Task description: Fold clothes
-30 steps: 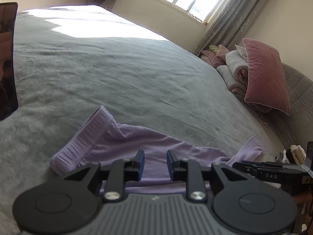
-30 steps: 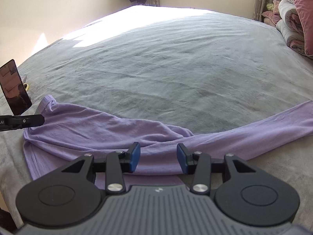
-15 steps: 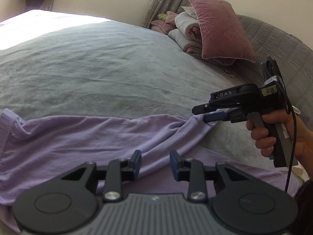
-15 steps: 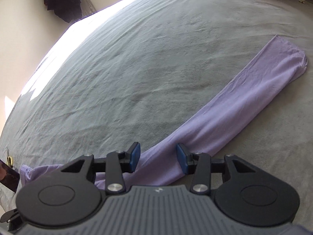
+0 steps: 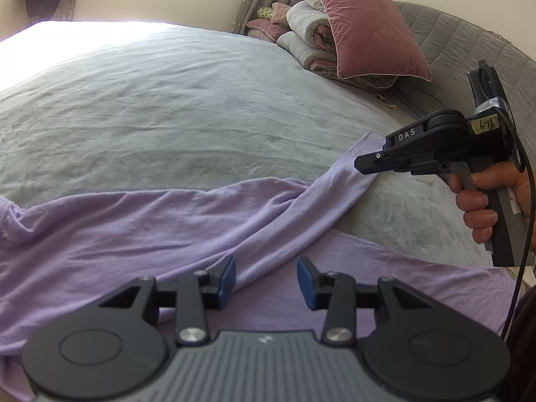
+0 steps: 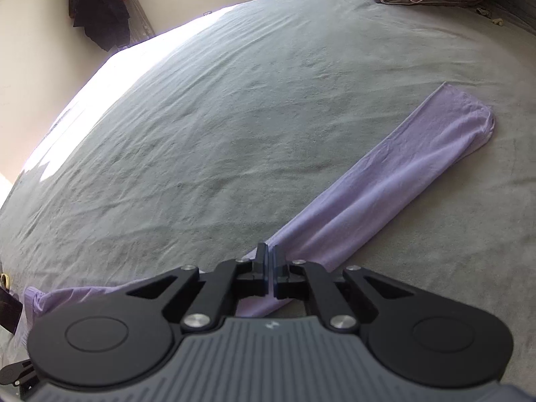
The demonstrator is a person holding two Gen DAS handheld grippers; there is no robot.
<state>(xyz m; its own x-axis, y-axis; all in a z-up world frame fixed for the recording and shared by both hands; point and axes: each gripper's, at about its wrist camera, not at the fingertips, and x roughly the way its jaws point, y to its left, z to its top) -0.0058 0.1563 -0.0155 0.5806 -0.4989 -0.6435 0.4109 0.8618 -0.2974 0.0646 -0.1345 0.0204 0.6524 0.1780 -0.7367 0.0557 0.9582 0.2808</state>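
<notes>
A lilac long-sleeved top (image 5: 140, 234) lies spread on the grey bed cover (image 5: 167, 110). My left gripper (image 5: 266, 279) is open and empty, low over the top's body near where the sleeve joins. One sleeve (image 6: 402, 181) runs out diagonally to the right on the cover. My right gripper (image 6: 270, 276) is shut, its jaws pinched together on the sleeve's edge. In the left wrist view the right gripper (image 5: 365, 164) sits at the sleeve (image 5: 338, 187), held by a hand.
Pink and grey pillows with folded bedding (image 5: 351, 33) are stacked at the grey padded headboard (image 5: 469, 57). Dark clothes (image 6: 100, 10) hang on the far wall. A dark phone-like object (image 6: 8, 305) stands at the bed's left edge.
My right gripper has closed from open onto the sleeve's edge. My left gripper has turned right along the top and opened wider.
</notes>
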